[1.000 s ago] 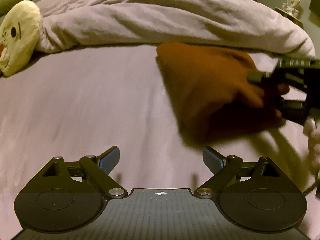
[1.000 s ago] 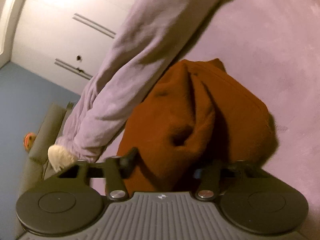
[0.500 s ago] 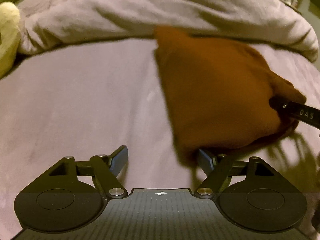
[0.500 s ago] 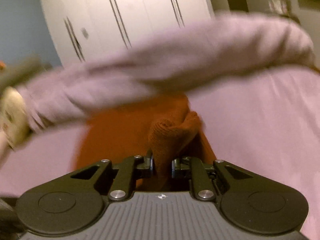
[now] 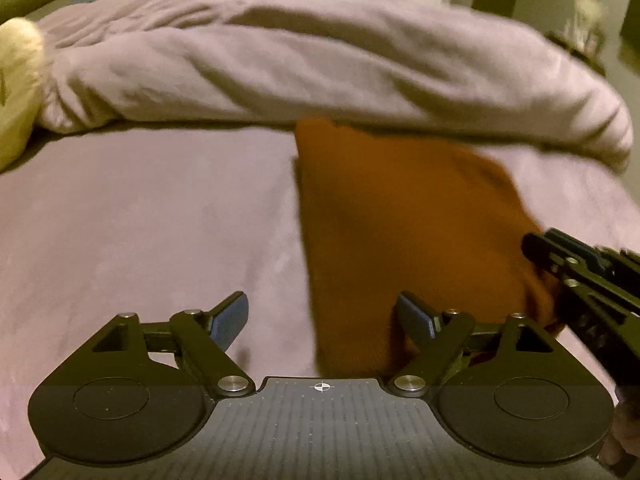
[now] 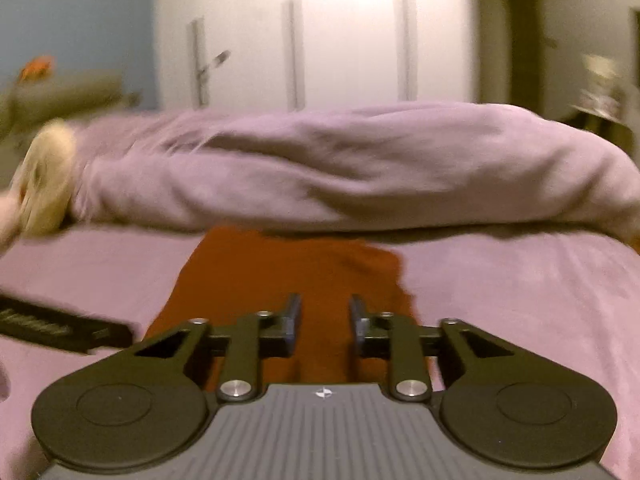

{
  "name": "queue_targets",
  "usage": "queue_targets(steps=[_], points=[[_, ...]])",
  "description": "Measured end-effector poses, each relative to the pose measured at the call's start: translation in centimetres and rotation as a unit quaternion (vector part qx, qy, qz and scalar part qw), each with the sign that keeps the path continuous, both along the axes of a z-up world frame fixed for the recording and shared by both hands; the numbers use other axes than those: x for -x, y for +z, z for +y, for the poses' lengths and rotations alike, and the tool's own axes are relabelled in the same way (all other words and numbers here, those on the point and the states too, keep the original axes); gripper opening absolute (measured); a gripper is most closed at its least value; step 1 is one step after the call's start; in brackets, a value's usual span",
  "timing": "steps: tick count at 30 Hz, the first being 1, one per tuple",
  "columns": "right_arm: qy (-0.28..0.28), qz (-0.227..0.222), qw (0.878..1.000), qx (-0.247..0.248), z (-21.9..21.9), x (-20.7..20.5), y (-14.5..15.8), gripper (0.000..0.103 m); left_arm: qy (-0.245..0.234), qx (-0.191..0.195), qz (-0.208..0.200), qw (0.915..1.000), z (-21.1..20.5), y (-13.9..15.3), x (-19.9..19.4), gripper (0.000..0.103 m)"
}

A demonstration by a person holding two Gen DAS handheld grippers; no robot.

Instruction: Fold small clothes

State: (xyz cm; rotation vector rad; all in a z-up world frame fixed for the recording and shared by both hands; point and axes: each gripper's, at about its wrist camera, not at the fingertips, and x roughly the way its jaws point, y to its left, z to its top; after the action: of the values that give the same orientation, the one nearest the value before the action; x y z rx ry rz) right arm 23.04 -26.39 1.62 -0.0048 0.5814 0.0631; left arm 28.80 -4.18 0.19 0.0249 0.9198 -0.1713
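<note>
Both wrist cameras look low across the bed (image 5: 140, 220), sharing the duvet (image 6: 360, 168).

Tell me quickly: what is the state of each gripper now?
Left gripper: jaws opening, wide; edge of the orange cloth between them, not pinched.
Right gripper: jaws closing, with a gap; nothing visibly pinched.

I see a rust-orange knitted cloth garment (image 5: 400, 220), soft and matt, on the mauve suede-like bed sheet (image 5: 140, 220); my matt black plastic left tool (image 5: 324, 320) shows shiny metal rivets.

Mauve bed (image 5: 140, 220): rust garment (image 5: 400, 220), bunched duvet (image 5: 320, 68), plush toy (image 5: 16, 92).
</note>
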Motion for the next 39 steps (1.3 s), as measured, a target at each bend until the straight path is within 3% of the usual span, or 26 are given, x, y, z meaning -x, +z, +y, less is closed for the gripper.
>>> queue_targets(steps=[5, 9, 17, 20, 22, 27, 33, 39], points=[[0.007, 0.054, 0.998, 0.034, 0.2, -1.7, -3.2, 0.009, -0.009, -0.025, 0.006, 0.9996, -0.2, -1.2, -0.7, 0.093], [0.03, 0.056, 0.995, 0.078, 0.0, -1.3, -4.7, 0.008, -0.011, -0.039, 0.006, 0.9991, -0.4, -2.1, -1.1, 0.098], [0.05, 0.038, 0.992, 0.109, 0.2, -0.5, -5.3, 0.008, -0.011, -0.048, -0.007, 0.9988, -0.5, -2.4, -1.5, 0.102], [0.054, 0.037, 0.993, 0.094, 0.1, -0.2, -4.0, 0.008, 0.006, -0.017, -0.021, 0.9996, 0.5, -0.7, -1.8, 0.089], [0.051, 0.028, 0.996, 0.066, -0.3, -0.4, -2.6, 0.009, 0.021, -0.009, -0.029, 0.9993, 0.8, -0.1, -2.8, 0.088], [0.042, 0.01, 0.996, 0.072, 0.2, -3.4, -1.3, 0.011, 0.02, -0.045, -0.033, 0.9982, -0.4, -1.0, -6.2, 0.089], [0.018, 0.074, 0.99, 0.114, 0.1, -7.2, -5.0, 0.015, 0.004, -0.074, -0.031, 0.9967, -1.3, -3.1, -7.6, 0.097], [0.007, 0.05, 0.992, 0.116, -0.4, -6.5, -6.6, 0.016, 0.007, -0.076, -0.038, 0.9963, -1.4, -3.7, -7.7, 0.1]])
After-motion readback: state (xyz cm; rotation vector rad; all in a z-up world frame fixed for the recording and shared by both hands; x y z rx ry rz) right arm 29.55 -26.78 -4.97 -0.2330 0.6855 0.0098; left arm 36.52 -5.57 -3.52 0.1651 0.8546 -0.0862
